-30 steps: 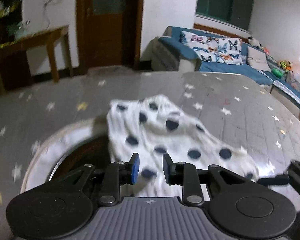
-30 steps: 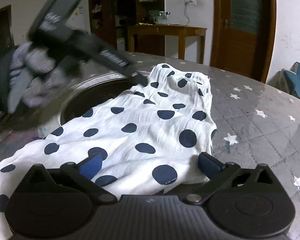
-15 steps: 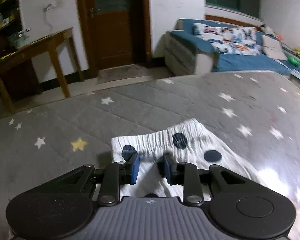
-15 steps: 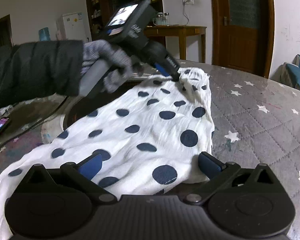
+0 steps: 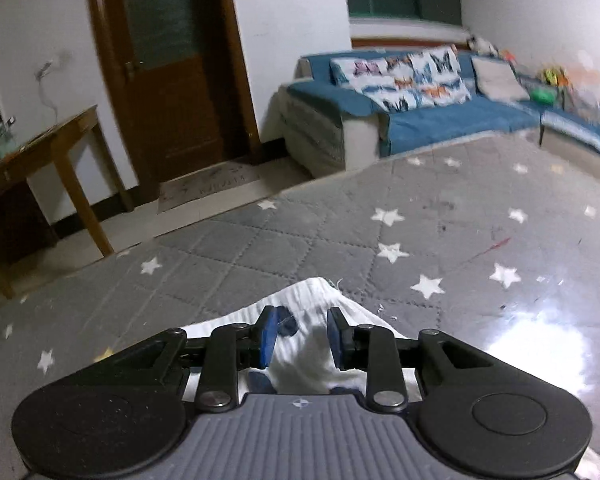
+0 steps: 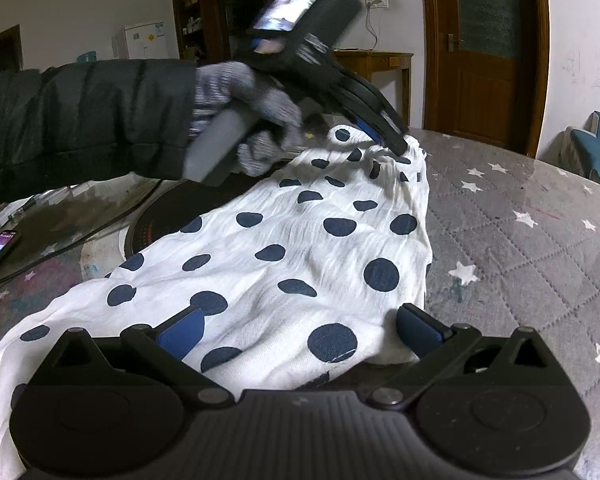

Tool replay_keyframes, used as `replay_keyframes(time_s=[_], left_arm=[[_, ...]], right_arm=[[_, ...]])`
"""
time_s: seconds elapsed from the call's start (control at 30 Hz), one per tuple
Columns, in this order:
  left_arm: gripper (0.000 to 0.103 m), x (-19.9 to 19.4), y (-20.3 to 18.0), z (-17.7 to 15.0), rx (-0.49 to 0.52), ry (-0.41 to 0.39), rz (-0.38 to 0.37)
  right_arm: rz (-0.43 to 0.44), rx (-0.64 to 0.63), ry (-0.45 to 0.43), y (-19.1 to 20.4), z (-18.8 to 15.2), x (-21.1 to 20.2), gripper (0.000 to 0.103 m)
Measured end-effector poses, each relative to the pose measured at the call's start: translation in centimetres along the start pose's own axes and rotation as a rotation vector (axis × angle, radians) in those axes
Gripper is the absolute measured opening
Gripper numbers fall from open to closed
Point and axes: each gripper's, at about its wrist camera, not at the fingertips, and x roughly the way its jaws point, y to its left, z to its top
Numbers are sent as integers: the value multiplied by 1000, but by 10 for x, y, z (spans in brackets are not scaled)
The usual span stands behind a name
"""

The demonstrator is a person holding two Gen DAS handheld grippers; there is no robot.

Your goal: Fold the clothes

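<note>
**Polka-dot garment drawn out along the mat**

Polka-dot garment (image 6: 284,248) lies on the grey star-quilted mat (image 6: 540,240), now stretched where a second ago it was bunched. Its long axis runs from 7 o'clock to 1 o'clock in the right wrist view. Left gripper (image 6: 394,140) is clamped on the far end; right gripper (image 6: 300,330) straddles the near end, jaws apart. Ready for folding, I judge.
</note>
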Motion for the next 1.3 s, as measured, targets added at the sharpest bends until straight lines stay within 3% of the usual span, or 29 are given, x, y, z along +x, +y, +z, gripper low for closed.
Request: replay_keyframes(time_s=[0.2, 0.4, 0.67, 0.93, 1.3], left_arm=[[33, 24, -4, 6, -22, -10, 23], [34, 4, 4, 5, -94, -28, -2], [43, -63, 12, -18, -189, 11, -49], [43, -125, 2, -69, -257, 84, -79], [38, -194, -23, -129, -345, 78, -136]], right_arm=[[-1, -1, 1, 0, 0, 1, 103], [-4, -4, 2, 2, -1, 1, 103], [-12, -11, 6, 4, 0, 2, 103], [-50, -57, 25, 12, 0, 6, 103], [-54, -41, 20, 11, 1, -1, 103]])
